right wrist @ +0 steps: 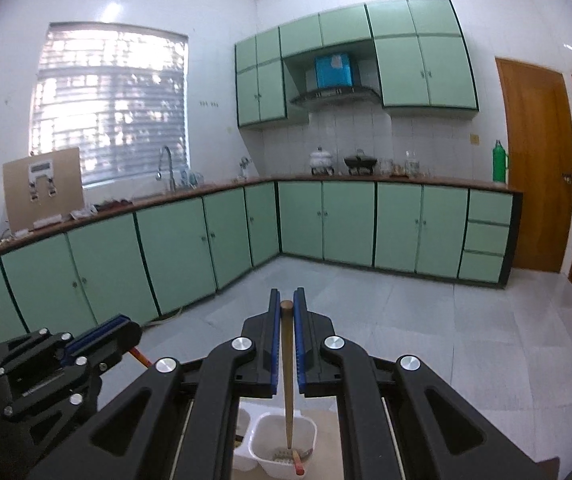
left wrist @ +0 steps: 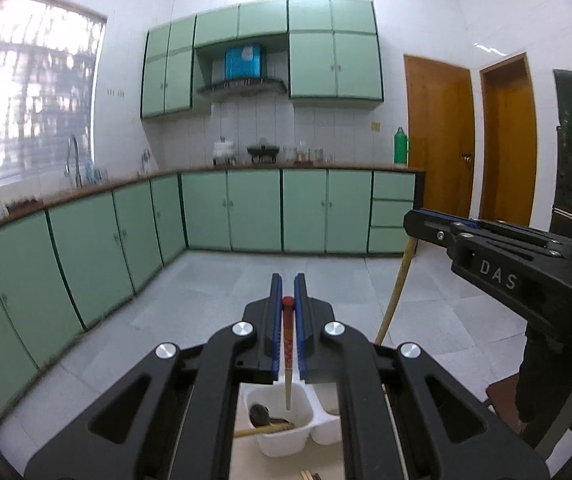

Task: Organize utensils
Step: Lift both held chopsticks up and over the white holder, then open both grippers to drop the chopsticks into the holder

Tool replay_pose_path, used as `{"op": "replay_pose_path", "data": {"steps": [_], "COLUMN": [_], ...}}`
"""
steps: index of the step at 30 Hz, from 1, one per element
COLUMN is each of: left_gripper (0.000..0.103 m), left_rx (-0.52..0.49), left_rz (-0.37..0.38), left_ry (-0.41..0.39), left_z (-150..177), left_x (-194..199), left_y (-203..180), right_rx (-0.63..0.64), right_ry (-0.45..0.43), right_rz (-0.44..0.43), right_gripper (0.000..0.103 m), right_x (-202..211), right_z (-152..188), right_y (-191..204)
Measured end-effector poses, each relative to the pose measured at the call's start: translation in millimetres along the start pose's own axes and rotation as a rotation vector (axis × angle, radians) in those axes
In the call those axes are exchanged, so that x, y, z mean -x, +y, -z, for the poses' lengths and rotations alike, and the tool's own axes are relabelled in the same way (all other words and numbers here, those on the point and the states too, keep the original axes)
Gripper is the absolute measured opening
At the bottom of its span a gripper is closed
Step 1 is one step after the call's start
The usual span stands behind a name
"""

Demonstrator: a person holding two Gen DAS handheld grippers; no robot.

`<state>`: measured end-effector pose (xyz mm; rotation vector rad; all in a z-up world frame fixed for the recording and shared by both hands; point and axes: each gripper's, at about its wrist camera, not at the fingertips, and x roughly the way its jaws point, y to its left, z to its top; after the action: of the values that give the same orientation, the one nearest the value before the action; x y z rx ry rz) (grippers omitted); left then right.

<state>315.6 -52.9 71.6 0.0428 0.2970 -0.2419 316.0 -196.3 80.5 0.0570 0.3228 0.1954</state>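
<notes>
My left gripper (left wrist: 288, 284) is shut on a red-topped chopstick (left wrist: 287, 344) that hangs down over the left compartment of a white plastic organizer (left wrist: 286, 436); a dark spoon (left wrist: 260, 414) and a wooden utensil lie in that compartment. My right gripper (right wrist: 287, 298) is shut on a plain wooden-handled utensil (right wrist: 287, 368), whose lower end stands in the right compartment of the organizer (right wrist: 284, 436), beside an orange-red stick. The right gripper also shows in the left wrist view (left wrist: 418, 222), and the left gripper in the right wrist view (right wrist: 126, 330).
The organizer sits on a beige table surface (left wrist: 246, 464). Beyond is grey tiled floor (right wrist: 406, 328), green cabinets (left wrist: 254, 208) with a cluttered counter, a window and wooden doors (left wrist: 438, 140). Loose sticks (left wrist: 308, 475) lie at the table's near edge.
</notes>
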Motion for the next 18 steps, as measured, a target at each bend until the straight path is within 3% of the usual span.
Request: {"op": "replay_pose_path", "data": {"steps": [7, 9, 13, 18], "left_gripper": [0.006, 0.009, 0.027, 0.048], "left_rx": [-0.009, 0.003, 0.025, 0.038], "left_rz": [0.017, 0.018, 0.016, 0.000], "left_ry": [0.084, 0.096, 0.093, 0.070], "left_z": [24, 28, 33, 34], "left_x": [-21, -20, -5, 21], "left_y": [10, 16, 27, 34], "right_rx": [0.004, 0.001, 0.007, -0.002], "right_ry": [0.111, 0.120, 0.121, 0.107], "right_rz": [-0.009, -0.007, 0.024, 0.061], "right_gripper": [0.007, 0.016, 0.031, 0.056], "right_x": [-17, -13, -2, 26], "right_z": [27, 32, 35, 43], "right_y": [-5, -6, -12, -21]}}
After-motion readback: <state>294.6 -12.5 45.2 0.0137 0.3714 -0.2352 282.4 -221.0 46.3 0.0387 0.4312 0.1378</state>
